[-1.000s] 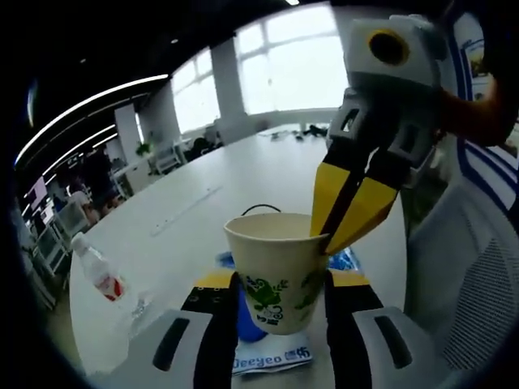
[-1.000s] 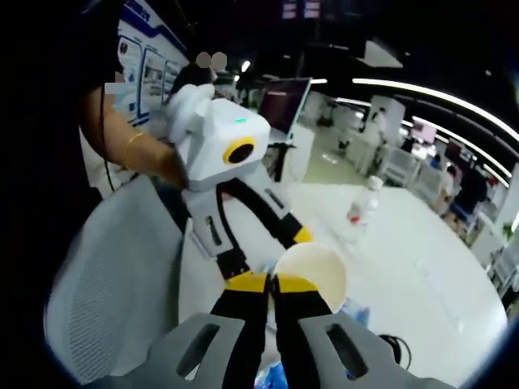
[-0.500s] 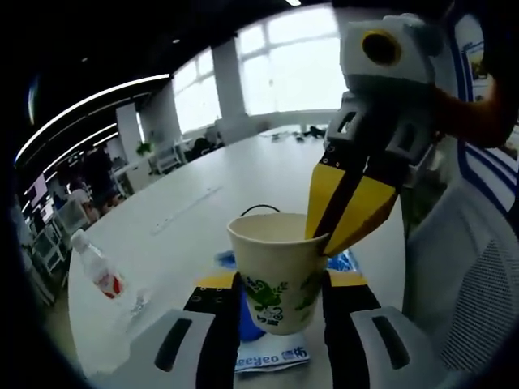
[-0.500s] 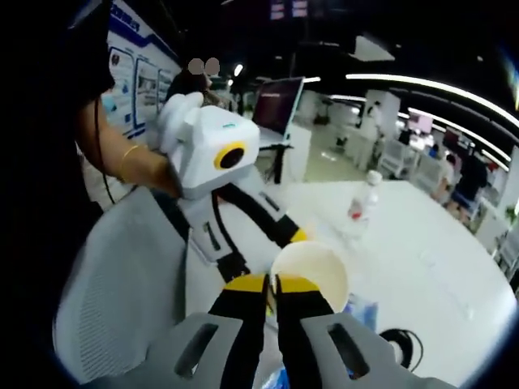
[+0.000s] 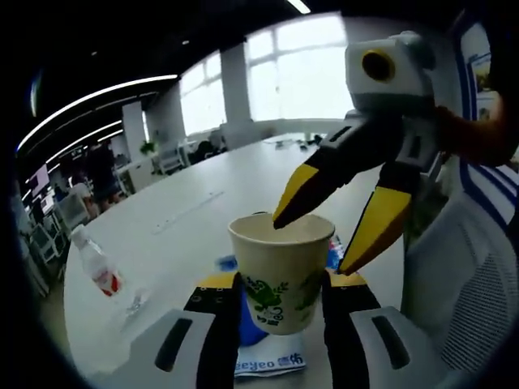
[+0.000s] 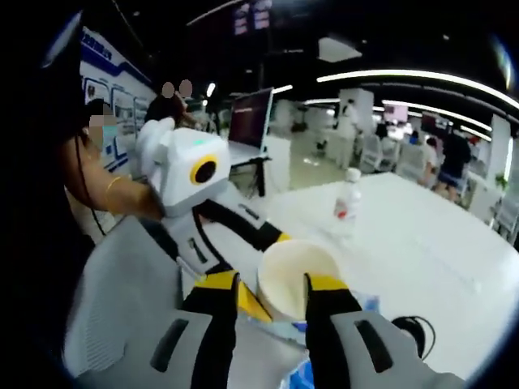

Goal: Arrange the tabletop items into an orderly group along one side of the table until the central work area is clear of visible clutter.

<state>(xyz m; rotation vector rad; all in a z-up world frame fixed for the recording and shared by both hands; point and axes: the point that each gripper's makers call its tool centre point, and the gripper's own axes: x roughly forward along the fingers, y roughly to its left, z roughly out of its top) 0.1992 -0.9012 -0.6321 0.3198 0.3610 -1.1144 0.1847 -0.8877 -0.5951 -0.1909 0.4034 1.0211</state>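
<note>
Your left gripper point(image 5: 276, 284) clamps a paper cup point(image 5: 280, 271) between its black, yellow-tipped jaws, holding it upright above the white table point(image 5: 186, 219). The cup is a pale, tapered cone with a rolled rim and a green printed design on its wall; from the right gripper view its inside point(image 6: 292, 275) looks smooth and cream-coloured.

Your right gripper point(image 6: 272, 296) stands with its jaws spread wide. In the left gripper view it point(image 5: 324, 235) reaches down from the upper right, one yellow tip over the cup's mouth and the other outside the wall, so the jaws straddle the rim; whether either tip touches the paper cannot be told.

Beneath the cup lies a blue and white printed packet point(image 5: 272, 361), flat on the table. A clear plastic bottle point(image 5: 96, 267) with a red label sits well apart to the left; in the right gripper view it point(image 6: 347, 194) stands upright. A black looped cable point(image 6: 413, 332) rests near the packet.
</note>
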